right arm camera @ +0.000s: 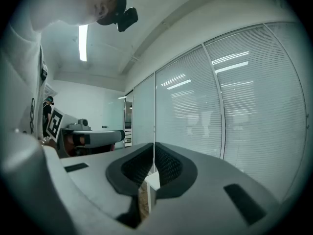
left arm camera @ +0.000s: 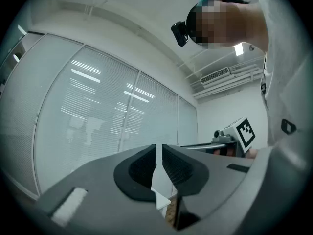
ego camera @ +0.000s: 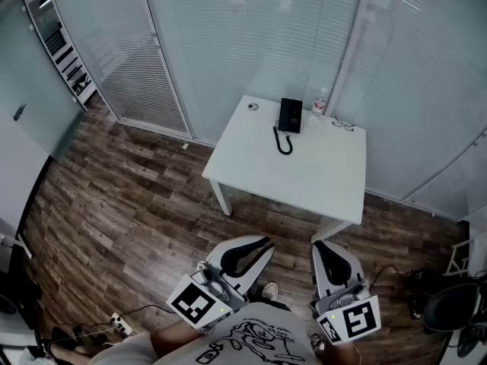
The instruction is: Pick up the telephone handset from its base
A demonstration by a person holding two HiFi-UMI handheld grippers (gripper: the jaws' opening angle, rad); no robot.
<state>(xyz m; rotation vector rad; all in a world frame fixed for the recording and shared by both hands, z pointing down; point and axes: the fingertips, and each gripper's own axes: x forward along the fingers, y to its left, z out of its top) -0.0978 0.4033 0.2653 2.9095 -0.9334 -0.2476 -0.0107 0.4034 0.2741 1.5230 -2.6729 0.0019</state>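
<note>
- White T-shirt with a black line drawing [ego camera: 247, 339] is nearest, at the bottom edge. The print is a sketch, with no words I can read.
- Left gripper [ego camera: 261, 246], a white shell with black ribbed pads, is held low and well short of the table. Its jaws are pressed together to a hairline slit, with nothing between them.
- Black-and-white square marker cube [ego camera: 194, 304] sits on its rear. It shows a pattern only, no text.
- White square-topped table [ego camera: 304, 185] stands ahead, well apart from both grippers.
- Small pale round object [ego camera: 253, 106] is at the table's far left corner; I cannot tell what it is.
- Black desk telephone base [ego camera: 294, 117] is near the table's far edge. The black telephone handset [ego camera: 283, 117] looks seated on it, but is too small to separate clearly.
- Black coiled cord [ego camera: 283, 144] loops off the front. Any brand or keypad print is too small to read.
- Handling guess: the handset is rigid, smooth plastic, light and a bit slippery. Take it by the narrow middle bar. The cord will tug and the light base may slide.
- Clear plastic bottle [ego camera: 320, 102] stands just right of the phone, with thin-framed spectacles [ego camera: 342, 124] near it.
- Right gripper [ego camera: 326, 248], the same build, has its jaws closed flat on each other and is empty.
- Black office chair [ego camera: 449, 310] is at the far right.
</note>
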